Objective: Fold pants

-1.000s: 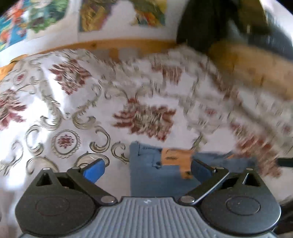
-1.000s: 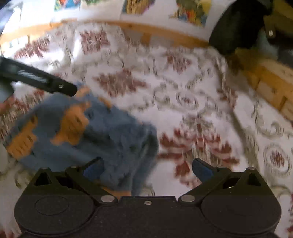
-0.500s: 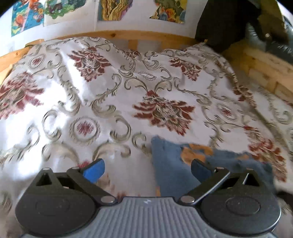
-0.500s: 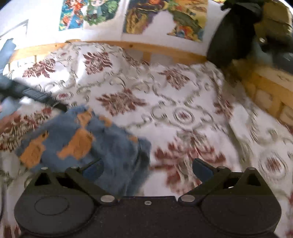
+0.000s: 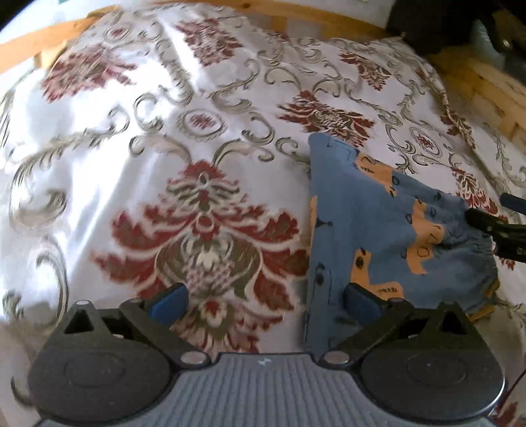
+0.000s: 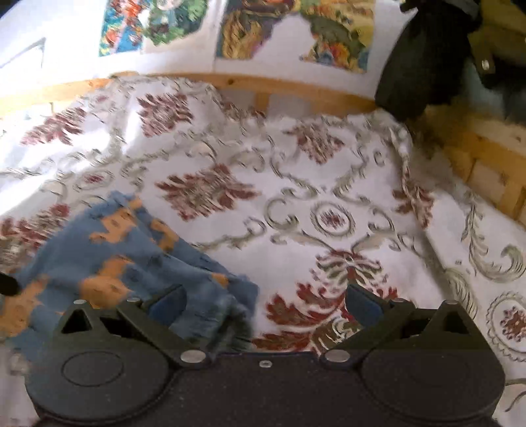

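Small blue pants (image 5: pixel 371 216) with orange patches lie bunched on a white bedspread with a red floral pattern. In the left wrist view they sit at the right, with their elastic waistband toward the far right. My left gripper (image 5: pixel 264 300) is open; its right pad hangs over the pants' near left edge. The right gripper (image 5: pixel 493 226) shows at that view's right edge, by the waistband. In the right wrist view the pants (image 6: pixel 131 256) lie at lower left. My right gripper (image 6: pixel 264 300) is open, its left pad over the cloth, nothing between the fingers.
The bedspread (image 5: pixel 157 138) covers a bed with a wooden frame (image 6: pixel 296 88) along the far side and the right. Colourful posters (image 6: pixel 289 29) hang on the white wall behind. A dark garment (image 6: pixel 424 56) hangs at the top right corner.
Both cameras have shifted over the bed. The pants now sit further right in the left wrist view, with more of them showing. Both grippers stayed open.
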Motion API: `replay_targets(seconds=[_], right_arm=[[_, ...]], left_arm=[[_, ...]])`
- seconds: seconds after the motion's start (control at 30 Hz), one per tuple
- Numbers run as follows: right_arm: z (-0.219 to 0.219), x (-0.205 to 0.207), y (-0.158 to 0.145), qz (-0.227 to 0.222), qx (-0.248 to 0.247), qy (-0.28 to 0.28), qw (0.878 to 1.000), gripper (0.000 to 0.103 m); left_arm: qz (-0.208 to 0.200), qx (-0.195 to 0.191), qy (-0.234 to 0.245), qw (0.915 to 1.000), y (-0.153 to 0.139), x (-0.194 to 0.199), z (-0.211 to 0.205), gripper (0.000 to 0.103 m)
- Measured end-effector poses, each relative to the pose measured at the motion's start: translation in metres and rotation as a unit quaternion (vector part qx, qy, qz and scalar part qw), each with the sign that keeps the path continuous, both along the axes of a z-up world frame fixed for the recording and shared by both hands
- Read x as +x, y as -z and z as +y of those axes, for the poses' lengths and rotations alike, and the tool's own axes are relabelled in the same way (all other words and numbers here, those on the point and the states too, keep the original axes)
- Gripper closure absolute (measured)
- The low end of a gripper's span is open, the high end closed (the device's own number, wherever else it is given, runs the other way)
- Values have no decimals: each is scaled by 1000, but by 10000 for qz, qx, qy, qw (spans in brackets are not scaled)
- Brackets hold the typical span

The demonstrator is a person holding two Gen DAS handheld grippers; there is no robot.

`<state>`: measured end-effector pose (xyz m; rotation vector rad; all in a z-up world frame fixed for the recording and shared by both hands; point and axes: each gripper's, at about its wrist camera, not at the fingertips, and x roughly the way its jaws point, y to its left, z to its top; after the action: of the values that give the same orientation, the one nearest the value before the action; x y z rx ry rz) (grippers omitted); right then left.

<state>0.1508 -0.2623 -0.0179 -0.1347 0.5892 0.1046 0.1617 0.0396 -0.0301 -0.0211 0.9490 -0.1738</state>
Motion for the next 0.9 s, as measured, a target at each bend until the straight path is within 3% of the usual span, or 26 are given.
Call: replay_targets(seconds=[0.17, 0.3, 0.47, 0.53, 0.7, 0.9], right_arm=[[22, -38, -14, -29, -170, -242, 9996, 1], [32, -48, 4, 431, -565, -156, 9974, 1], [16, -64, 14, 878, -173, 275, 9956, 1], [10, -74, 13, 919, -266, 465, 9943, 1], [-1, -77, 0, 668, -147, 447, 9967, 1], [-3, -34, -17, 155, 625, 31, 9979, 1]], left_arm=[[67, 133, 16, 9999, -3, -2, -4, 0], [131, 195, 37, 9997, -3, -4, -6, 0], [239, 351, 103, 9990, -3, -8, -8, 0], [309, 431, 104, 9985, -2, -11, -8, 0], [416, 455, 111, 9980, -8, -15, -8, 0], [-160, -208, 35, 9996, -22, -18, -2, 0]])
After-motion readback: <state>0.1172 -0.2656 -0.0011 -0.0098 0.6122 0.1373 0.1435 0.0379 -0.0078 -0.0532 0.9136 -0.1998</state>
